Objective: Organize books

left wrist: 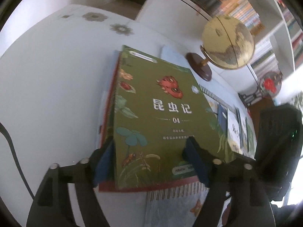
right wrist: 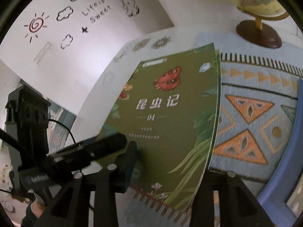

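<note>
Two tongs: both mine, both at the near end of one stack.
Table [left wrist: 47, 79]: white, under a patterned mat [right wrist: 251, 113].
Stack: green book [left wrist: 162, 113] on top, centre frame, long axis running up-frame away from me.
Left tongs [left wrist: 151, 162]: jaws apart, straddling the stack's near corner; grip, I cannot tell.
Right tongs [right wrist: 170, 172]: jaws apart around the near edge, lower centre.
</note>
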